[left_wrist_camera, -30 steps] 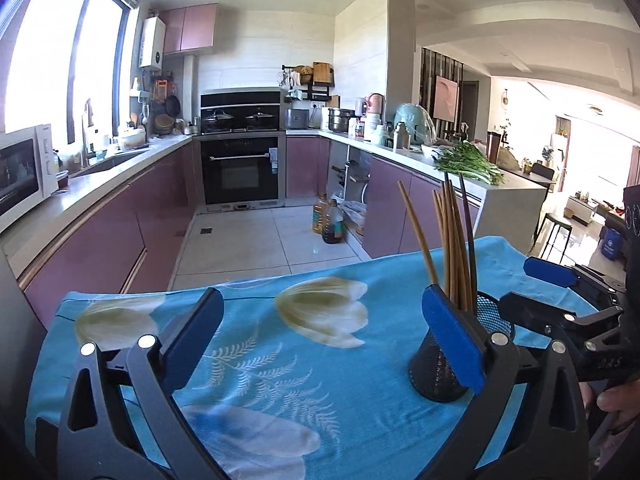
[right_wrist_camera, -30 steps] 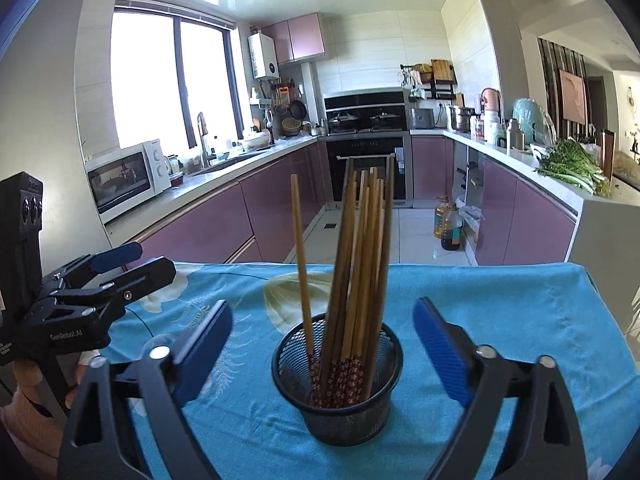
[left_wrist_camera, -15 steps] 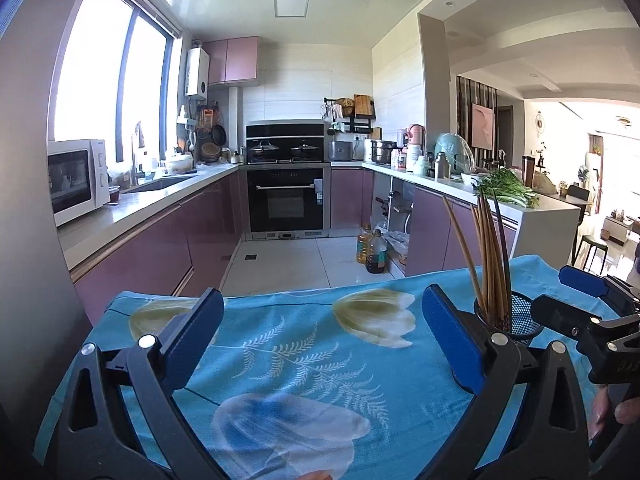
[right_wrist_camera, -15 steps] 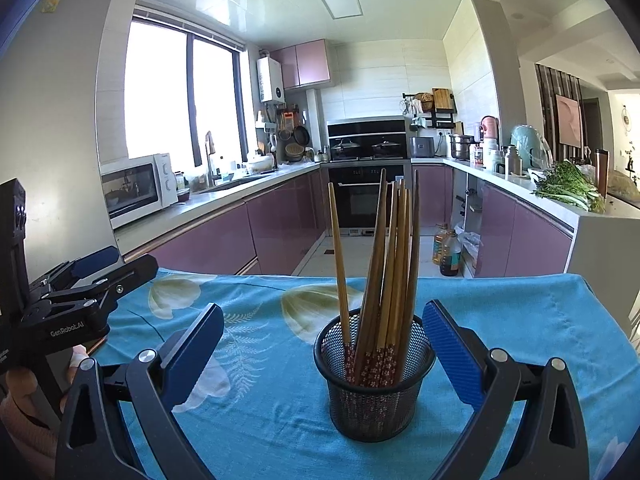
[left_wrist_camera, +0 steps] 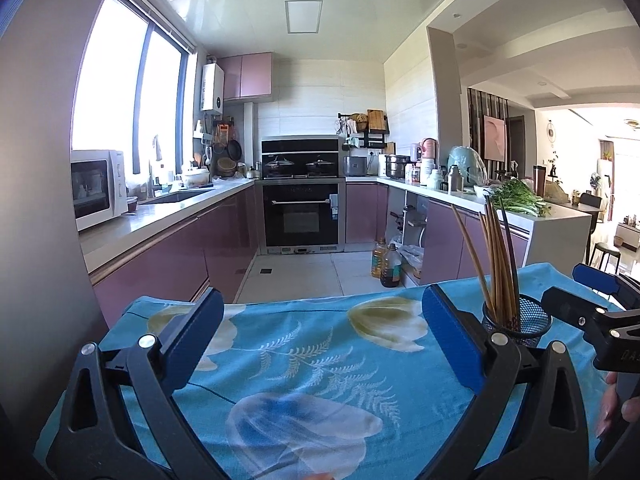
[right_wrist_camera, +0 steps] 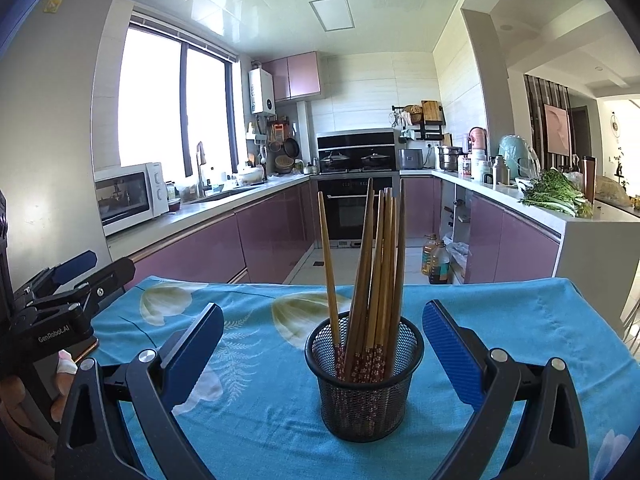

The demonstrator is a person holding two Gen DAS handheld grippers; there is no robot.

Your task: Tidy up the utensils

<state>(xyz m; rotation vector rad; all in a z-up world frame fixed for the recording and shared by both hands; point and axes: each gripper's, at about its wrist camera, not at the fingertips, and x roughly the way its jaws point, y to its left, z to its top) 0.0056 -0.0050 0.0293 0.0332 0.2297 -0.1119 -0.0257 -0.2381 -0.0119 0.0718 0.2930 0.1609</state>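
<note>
Chopsticks (right_wrist_camera: 370, 280), a bundle of brown sticks with patterned lower ends, stood upright in the black mesh holder (right_wrist_camera: 364, 380) near the middle of the table, one stick leaning off to the left of the rest. Compared with a second earlier, both cameras had drawn back and levelled: the holder sat farther from the right gripper (right_wrist_camera: 323, 354) and had slid toward the right edge of the left wrist view. The left gripper (left_wrist_camera: 323, 336) hovered wide open and empty over bare cloth near the table's left edge; the right gripper, equally wide and empty, framed the holder without touching it. This retreat suggested that the sorting was finished or nearly so. A turquoise tablecloth (right_wrist_camera: 520, 320) printed with pale tulips covered the table. Behind lay a bright kitchen: a microwave (right_wrist_camera: 132, 196), mauve cabinets, a built-in oven (right_wrist_camera: 354, 208) and greens (right_wrist_camera: 554, 196) on the right-hand counter.
</note>
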